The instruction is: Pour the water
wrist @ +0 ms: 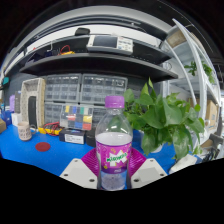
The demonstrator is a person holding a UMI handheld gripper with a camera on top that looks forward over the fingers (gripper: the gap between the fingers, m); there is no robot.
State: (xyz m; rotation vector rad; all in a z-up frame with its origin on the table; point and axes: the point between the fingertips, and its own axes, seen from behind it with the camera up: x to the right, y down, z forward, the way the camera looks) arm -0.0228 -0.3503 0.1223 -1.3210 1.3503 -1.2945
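Holding the bottle point(113, 146) is where I am now: it stands upright between the fingers of my gripper point(113, 172), and both pink pads point(93, 161) appear to press on its lower body, one at each side, so I judge the grip closed on it. Its purple cap point(115, 101) is still on, and the purple label sits just above the pads. I cannot tell how much water is inside.

For a good pour, I judge the cap must come off first, and I see no cup or glass to receive the water, so I would find a target before tilting. I would keep the squeeze firm but not crushing, since a thin plastic bottle probably gives under pressure, and tilt slowly.

Around it, a green leafy plant point(166, 118) stands just beside and behind the bottle to the right; its leaves could catch the neck if I swing that way. The blue table point(30, 158) spreads to the left, with a small red piece point(43, 146) lying on it and clear storage boxes point(76, 120) farther back. Shelves point(90, 62) with gear rise beyond.
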